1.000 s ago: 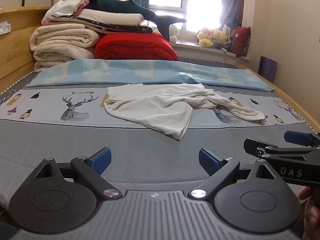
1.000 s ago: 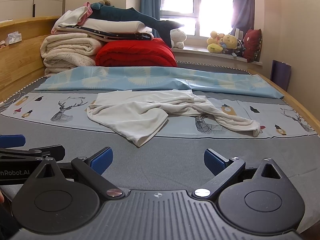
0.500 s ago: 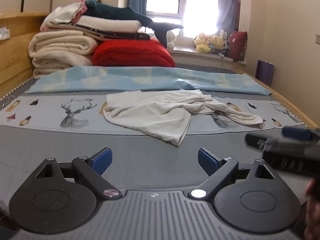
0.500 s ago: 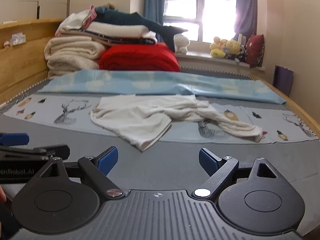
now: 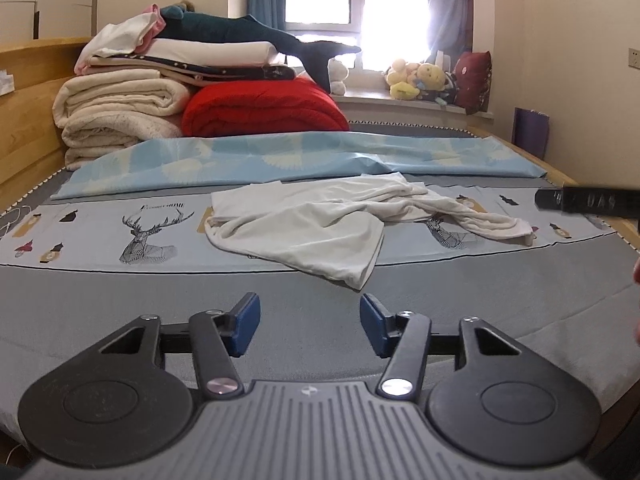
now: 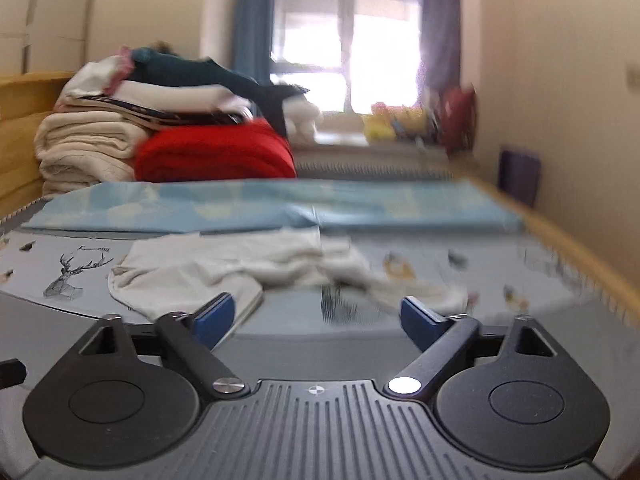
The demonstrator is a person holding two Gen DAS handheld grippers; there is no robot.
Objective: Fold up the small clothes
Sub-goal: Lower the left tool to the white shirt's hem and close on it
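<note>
A crumpled white long-sleeved garment (image 5: 320, 228) lies on the patterned strip of the bed, one sleeve trailing to the right. My left gripper (image 5: 310, 326) hovers over the grey mattress short of the garment's near corner; its jaws are closing with nothing between them. In the blurred right wrist view the same garment (image 6: 224, 268) lies just beyond my right gripper (image 6: 316, 316), which stands wide with nothing between its blue pads. The right gripper's dark finger (image 5: 588, 200) shows at the right edge of the left wrist view, above the bed.
Folded cream blankets (image 5: 116, 116), a red quilt (image 5: 264, 110) and a dark plush shark (image 5: 256, 36) are stacked at the headboard end. A light blue sheet (image 5: 304, 156) lies across the bed behind the garment. A wooden bed rail (image 6: 568, 248) runs along the right.
The left gripper's jaws have narrowed. The right gripper has moved forward and upward toward the garment; in the left wrist view its finger has risen and shifted toward the right edge.
</note>
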